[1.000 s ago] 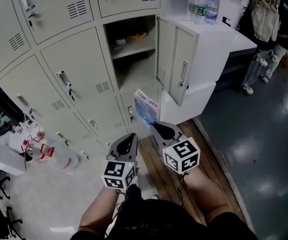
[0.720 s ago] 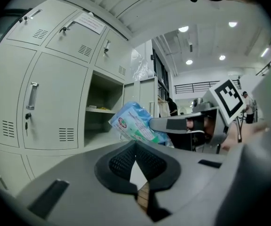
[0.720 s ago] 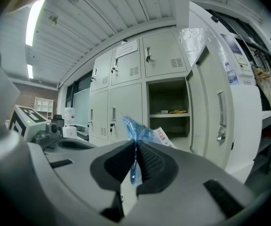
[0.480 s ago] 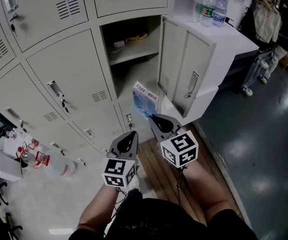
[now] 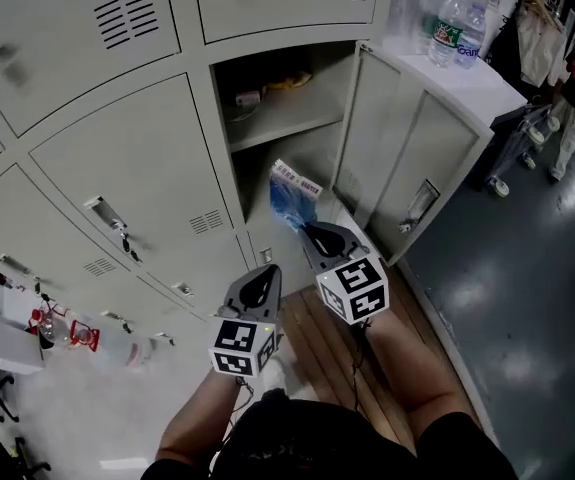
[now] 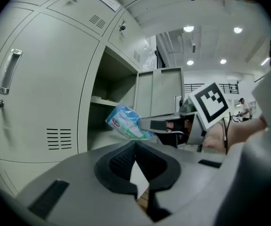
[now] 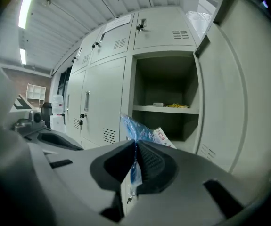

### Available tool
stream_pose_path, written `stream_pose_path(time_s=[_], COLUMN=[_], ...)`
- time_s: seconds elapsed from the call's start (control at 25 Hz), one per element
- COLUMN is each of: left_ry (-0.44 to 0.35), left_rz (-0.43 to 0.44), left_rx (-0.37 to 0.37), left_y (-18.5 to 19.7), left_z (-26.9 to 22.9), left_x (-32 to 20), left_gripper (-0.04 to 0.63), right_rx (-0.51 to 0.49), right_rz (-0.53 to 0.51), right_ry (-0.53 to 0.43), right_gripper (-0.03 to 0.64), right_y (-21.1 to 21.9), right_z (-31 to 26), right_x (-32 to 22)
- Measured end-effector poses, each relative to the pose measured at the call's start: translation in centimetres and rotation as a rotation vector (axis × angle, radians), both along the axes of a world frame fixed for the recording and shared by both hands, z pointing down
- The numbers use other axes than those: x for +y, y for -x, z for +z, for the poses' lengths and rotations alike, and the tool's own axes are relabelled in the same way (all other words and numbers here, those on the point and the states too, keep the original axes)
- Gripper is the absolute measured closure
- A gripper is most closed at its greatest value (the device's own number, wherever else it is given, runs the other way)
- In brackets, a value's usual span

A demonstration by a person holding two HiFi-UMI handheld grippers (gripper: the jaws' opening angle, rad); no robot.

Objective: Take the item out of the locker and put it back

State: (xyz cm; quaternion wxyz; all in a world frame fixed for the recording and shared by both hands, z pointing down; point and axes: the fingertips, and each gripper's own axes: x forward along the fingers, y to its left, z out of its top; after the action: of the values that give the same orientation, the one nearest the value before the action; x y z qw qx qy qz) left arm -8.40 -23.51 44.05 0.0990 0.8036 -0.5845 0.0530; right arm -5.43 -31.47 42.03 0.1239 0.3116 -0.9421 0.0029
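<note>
My left gripper [image 5: 263, 274] has its jaws closed together with nothing between them. Its own view makes this clear, while the head view shows only its back. To the right of it, my right gripper [image 5: 308, 232] is clamped on the lower edge of the blue packet [image 5: 292, 192], which stands up at the mouth of the open locker [image 5: 255, 173], below the shelf [image 5: 285, 120]. Only the right gripper view shows the thin plastic pinched between the pads. At far right the door [image 5: 399, 158] stands wide open
</note>
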Motion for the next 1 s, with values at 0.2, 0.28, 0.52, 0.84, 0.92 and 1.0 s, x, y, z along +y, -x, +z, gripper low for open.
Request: stream_pose_path(time_s=[0.2,0.28,0.52,0.84,0.92,1.0], left_ry=[0.016,0.019,0.036,0.056,0.062,0.069], left_rz=[0.026,0.036,0.074,0.105,0.108,0.111], left_rx=[0.008,0.011,0.006,0.002,0.002,-0.001], left_y=[1.7,2.3,3.0,3.5,3.8,4.1], left_z=[0.7,0.9,1.5,2.2,2.5,2.8], left_x=[-2.9,-4.1,-7.1,-9.5,-9.9,-10.2], left_gripper=[0.592,0.592,0.592,0.592,0.592,0.592], right_rx=[0.043,0.060,0.100,0.141,0.152,0.160], right_rz=[0.016,0.020,0.038,0.056,0.061,0.067], right_ry=[-0.009,-0.011,-0.015,0.009,0.019,0.030], right_gripper=[0.603,0.603,0.603,0.603,0.603,0.603], right_y=[2.5,3.3,4.9,6.4,6.7,7.0], right_z=[1.1,1.7,3.4,5.9,6.6,7.4], right_x=[-4.0,-5.6,-10.0,-14.2,-15.1,-16.0])
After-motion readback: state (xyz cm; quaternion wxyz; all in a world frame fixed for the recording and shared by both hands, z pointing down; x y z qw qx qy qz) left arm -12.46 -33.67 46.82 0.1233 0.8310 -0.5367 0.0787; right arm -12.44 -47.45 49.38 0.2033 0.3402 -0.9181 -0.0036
